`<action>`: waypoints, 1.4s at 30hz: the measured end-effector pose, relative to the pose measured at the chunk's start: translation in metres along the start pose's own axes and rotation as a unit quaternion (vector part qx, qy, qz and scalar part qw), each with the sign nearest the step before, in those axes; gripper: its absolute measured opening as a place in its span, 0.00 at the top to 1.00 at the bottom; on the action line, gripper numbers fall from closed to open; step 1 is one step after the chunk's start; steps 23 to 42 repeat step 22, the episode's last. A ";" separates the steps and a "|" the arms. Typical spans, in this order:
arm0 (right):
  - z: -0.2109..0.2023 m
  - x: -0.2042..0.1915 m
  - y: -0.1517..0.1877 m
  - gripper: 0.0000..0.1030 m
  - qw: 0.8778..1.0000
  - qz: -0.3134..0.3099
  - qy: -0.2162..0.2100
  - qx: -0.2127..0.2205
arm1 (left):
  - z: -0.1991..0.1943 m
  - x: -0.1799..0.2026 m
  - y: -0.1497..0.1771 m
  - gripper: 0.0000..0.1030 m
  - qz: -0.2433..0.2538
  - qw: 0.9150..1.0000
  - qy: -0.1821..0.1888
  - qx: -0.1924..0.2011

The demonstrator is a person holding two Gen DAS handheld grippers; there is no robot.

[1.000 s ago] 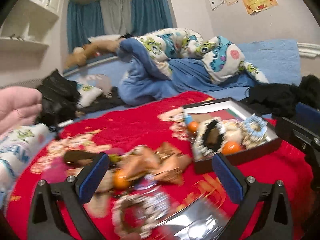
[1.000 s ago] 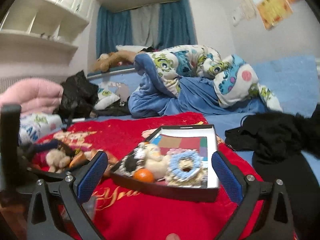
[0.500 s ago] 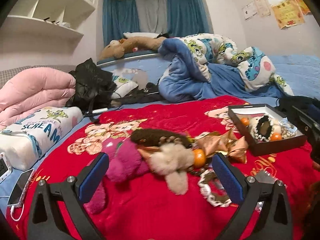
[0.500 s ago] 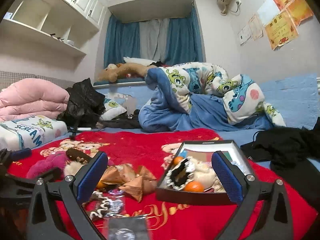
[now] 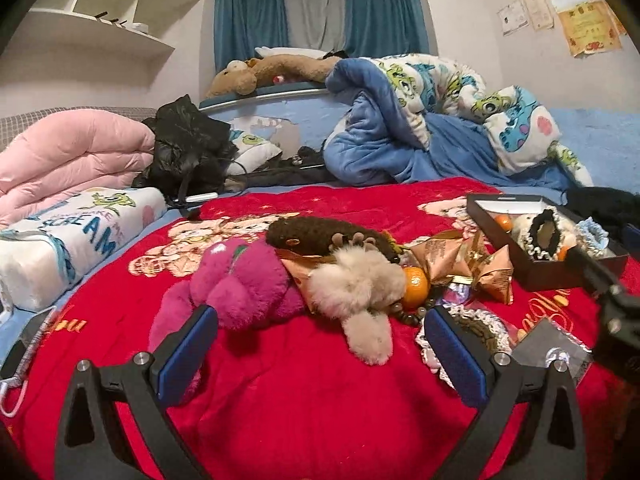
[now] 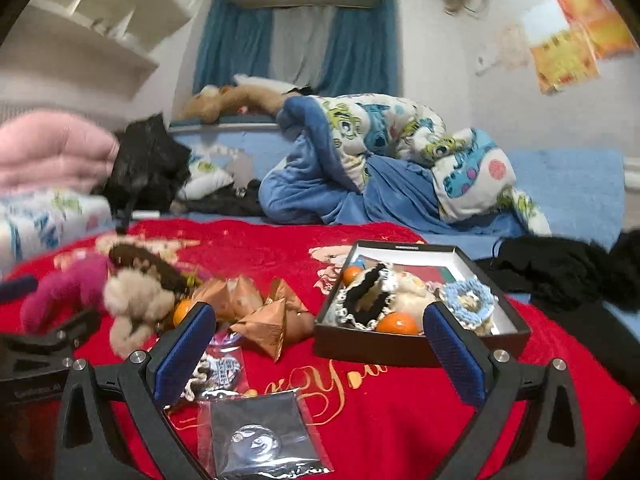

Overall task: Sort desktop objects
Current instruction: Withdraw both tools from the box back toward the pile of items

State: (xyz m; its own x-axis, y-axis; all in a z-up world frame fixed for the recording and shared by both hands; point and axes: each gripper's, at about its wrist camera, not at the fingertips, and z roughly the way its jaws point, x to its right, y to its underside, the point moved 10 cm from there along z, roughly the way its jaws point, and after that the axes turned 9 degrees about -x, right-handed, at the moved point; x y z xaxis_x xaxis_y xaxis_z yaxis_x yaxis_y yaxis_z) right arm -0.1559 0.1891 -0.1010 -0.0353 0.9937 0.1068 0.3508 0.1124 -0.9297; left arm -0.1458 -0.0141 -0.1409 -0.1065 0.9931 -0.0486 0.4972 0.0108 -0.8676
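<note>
A pile of small objects lies on a red blanket (image 5: 304,392): a magenta plush (image 5: 240,292), a beige fluffy plush (image 5: 356,288), a dark brown plush (image 5: 320,234), an orange (image 5: 415,280), gold foil packets (image 5: 464,260) and a bead bracelet (image 5: 412,314). A dark box (image 6: 416,346) on the right holds scrunchies and oranges. My left gripper (image 5: 320,356) is open and empty, just in front of the plush pile. My right gripper (image 6: 320,354) is open and empty, between the foil packets (image 6: 264,320) and the box, above a clear plastic pouch (image 6: 260,436).
A pink quilt (image 5: 68,156) and a printed pillow (image 5: 72,236) lie at the left. A blue monster-print duvet (image 5: 420,120) is heaped behind. Black clothes (image 6: 568,272) lie right of the box. A phone with a cable (image 5: 20,348) sits at the left edge.
The left gripper has swung left from the box to face the plush pile. The right gripper has pulled back and turned left, so the pouch and foil packets now show. Both stayed open.
</note>
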 end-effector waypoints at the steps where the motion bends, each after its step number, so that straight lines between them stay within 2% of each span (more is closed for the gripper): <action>1: -0.001 -0.004 0.001 0.00 1.000 -0.010 0.004 0.001 | 0.001 0.000 0.001 0.00 -0.001 1.000 0.003 -0.001; 6: 0.000 -0.010 0.000 0.00 1.000 -0.026 0.003 0.002 | 0.001 0.000 0.001 0.00 -0.012 1.000 0.029 0.000; 14: 0.000 -0.004 0.000 0.00 1.000 -0.007 -0.008 0.002 | 0.004 -0.003 0.002 0.00 -0.022 0.999 0.038 -0.004; 22: 0.001 0.003 0.000 0.00 1.000 0.015 -0.016 0.002 | 0.003 -0.003 0.004 0.00 -0.021 0.999 0.039 -0.002; 42: 0.001 0.003 0.000 0.00 1.000 0.015 -0.016 0.002 | 0.003 -0.003 0.004 0.00 -0.021 0.999 0.039 -0.002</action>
